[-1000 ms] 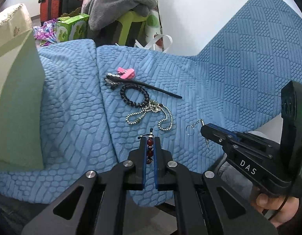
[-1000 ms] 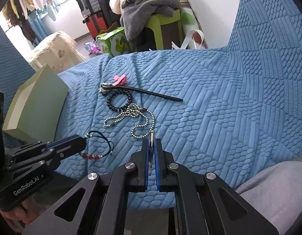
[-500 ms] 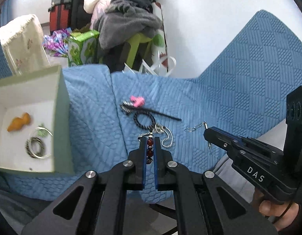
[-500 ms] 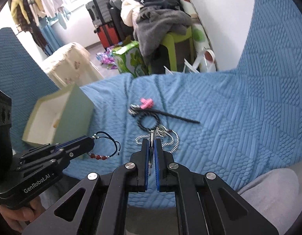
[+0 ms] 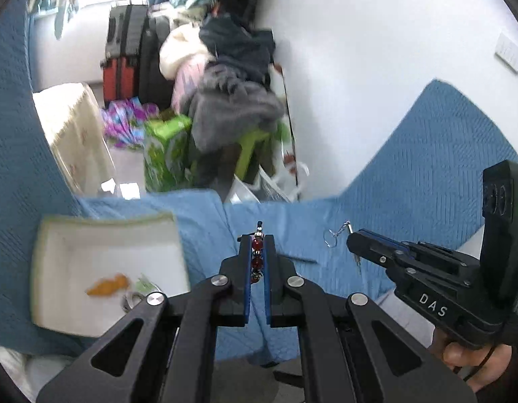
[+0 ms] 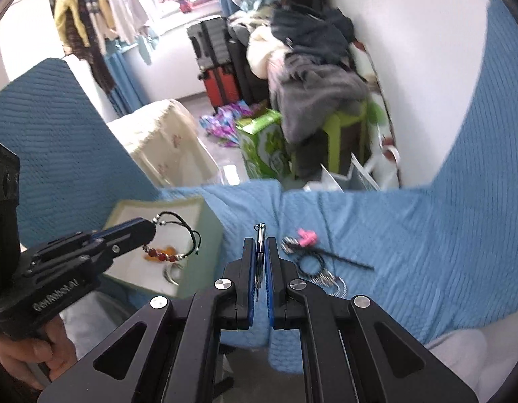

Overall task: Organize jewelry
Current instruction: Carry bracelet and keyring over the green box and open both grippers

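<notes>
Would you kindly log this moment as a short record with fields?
left tongs: shut on red-bead bracelet, held above the box
right tongs: shut on thin metal piece with ring
box: open, holds orange item
sofa: pink clip, black stick, dark bracelet, silver chain

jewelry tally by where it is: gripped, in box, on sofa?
Gripped: 2, red-bead cord bracelet, silver drop earring
In pale green box: 2, orange piece, silver ring
On sofa: 4, pink clip, black hair stick, black bead bracelet, silver bead chain
Total: 8
</notes>
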{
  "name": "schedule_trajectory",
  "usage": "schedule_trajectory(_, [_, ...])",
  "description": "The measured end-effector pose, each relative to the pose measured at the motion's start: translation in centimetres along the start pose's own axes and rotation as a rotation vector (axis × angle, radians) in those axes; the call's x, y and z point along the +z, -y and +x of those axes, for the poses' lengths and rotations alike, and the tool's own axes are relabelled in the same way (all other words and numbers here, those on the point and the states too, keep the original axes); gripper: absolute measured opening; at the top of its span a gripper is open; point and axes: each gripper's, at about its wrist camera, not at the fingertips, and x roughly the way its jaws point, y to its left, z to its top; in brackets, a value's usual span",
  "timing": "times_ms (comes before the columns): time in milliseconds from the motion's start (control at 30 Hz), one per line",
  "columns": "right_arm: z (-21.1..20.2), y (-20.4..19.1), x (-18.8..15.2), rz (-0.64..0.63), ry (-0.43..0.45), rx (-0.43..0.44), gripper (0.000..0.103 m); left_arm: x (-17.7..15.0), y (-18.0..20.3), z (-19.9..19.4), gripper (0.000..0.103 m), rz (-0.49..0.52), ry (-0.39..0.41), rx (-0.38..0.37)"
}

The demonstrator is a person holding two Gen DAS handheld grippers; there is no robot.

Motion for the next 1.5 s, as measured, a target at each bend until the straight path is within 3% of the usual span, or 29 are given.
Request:
schedule_trajectory(300, [1.1, -6.7, 3.1, -0.093, 0.048, 0.081, 0.004, 0.7, -4.7, -3.3, 0.006, 0.020, 0.056, 0.106])
schedule_trajectory(800, [13.0, -12.0, -1.3, -0.181, -0.141, 0.148, 0.004, -3.9, -15.7, 1.9, 0.006, -0.149, -0.027, 0.188])
schedule_trajectory(1200, [18.5, -12.0, -3.2, -0.188, -0.222, 0.123, 0.004, -6.3, -18.9, 5.9, 0.006, -0.218, -0.110, 0.215])
schedule_trajectory(1500, [18.4, -12.2, -3.5, -0.204, -0.224, 0.129, 0.007, -6.1, -18.4, 5.2, 0.006, -0.204, -0.104, 0.239])
